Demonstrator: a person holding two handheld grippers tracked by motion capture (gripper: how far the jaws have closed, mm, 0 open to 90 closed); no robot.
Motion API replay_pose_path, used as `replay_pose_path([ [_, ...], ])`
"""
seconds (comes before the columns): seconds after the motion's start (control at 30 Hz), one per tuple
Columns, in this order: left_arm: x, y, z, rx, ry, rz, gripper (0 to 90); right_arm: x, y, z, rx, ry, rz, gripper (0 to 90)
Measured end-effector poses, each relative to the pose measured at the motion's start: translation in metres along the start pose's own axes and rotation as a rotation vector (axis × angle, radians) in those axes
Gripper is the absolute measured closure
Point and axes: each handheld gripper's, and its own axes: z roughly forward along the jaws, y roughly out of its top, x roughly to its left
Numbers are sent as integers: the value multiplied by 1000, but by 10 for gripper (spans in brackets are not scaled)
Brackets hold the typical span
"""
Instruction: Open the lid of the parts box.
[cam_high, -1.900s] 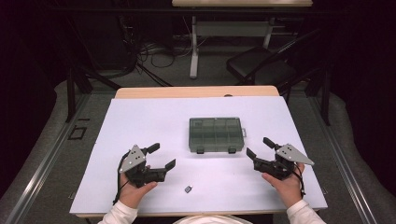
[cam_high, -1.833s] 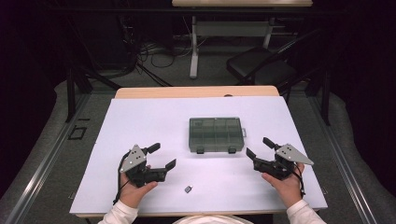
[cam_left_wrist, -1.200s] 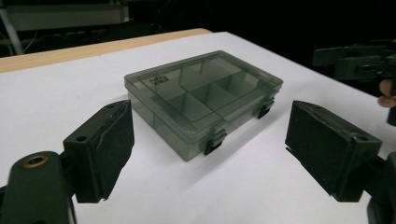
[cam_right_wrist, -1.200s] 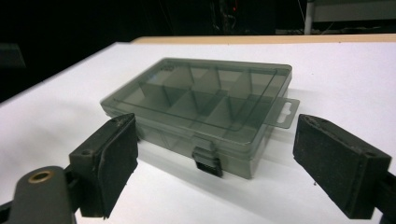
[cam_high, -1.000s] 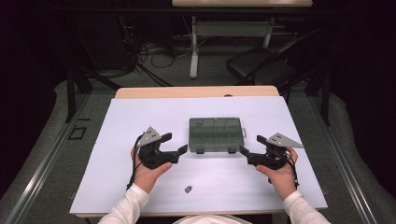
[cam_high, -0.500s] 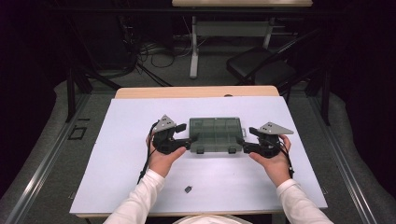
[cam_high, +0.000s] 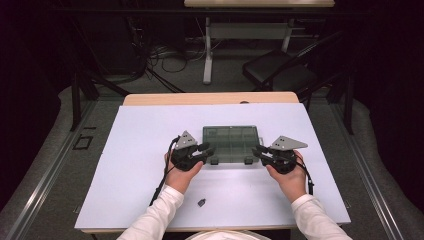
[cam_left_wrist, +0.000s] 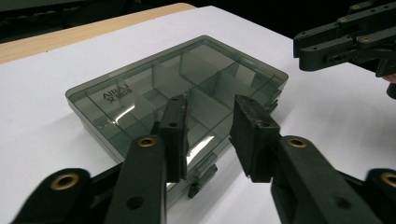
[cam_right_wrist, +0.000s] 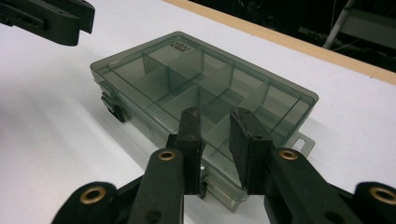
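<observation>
Box (cam_high: 231, 144), smoky clear plastic with dividers and lid down, sits between our two grippers on the white table (cam_high: 140, 150). We've got the left gripper (cam_high: 205, 150) at its left front corner and the right gripper (cam_high: 258, 151) at its right front corner. Left jaws have just been closing; in the left gripper view they stand partly open, a gap between the pads, box corner just under and ahead of them, latch (cam_left_wrist: 201, 173) below. We can't tell if a pad touches the lid. Right jaws have also just been closing: narrower gap, poised over the box's near edge, nothing pinched that we can see. Small dark part (cam_high: 201, 202) lies well behind the left jaws.
</observation>
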Motion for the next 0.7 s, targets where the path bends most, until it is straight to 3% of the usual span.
replay_pose_path([
  [0.13, 0, -5, -3, -6, -26, -16, 685, 3, -1, -3, -24, 9, -12, 710],
  [0.23, -1, -8, -3, 6, -32, -17, 693, 5, -3, -2, 5, -3, -30, 660],
  [0.3, -3, -9, -2, 0, -40, -17, 695, 4, -5, 0, 26, 27, -18, 644],
  [0.4, -7, -9, -2, 10, -45, 5, 693, 7, -7, 1, 13, 48, -11, 640],
  [0.47, -10, -8, -2, 11, -28, 36, 676, 11, -7, 3, 9, 90, -14, 646],
  [0.53, -12, -9, 0, 16, -43, 49, 671, 15, -8, 2, 13, 81, -27, 636],
  [0.67, -15, -12, 3, 33, -55, 54, 650, 19, -7, -2, -11, 93, -14, 724],
  [0.7, -16, -13, 3, 36, -47, 55, 682, 20, -7, -3, -10, 90, 2, 747],
])
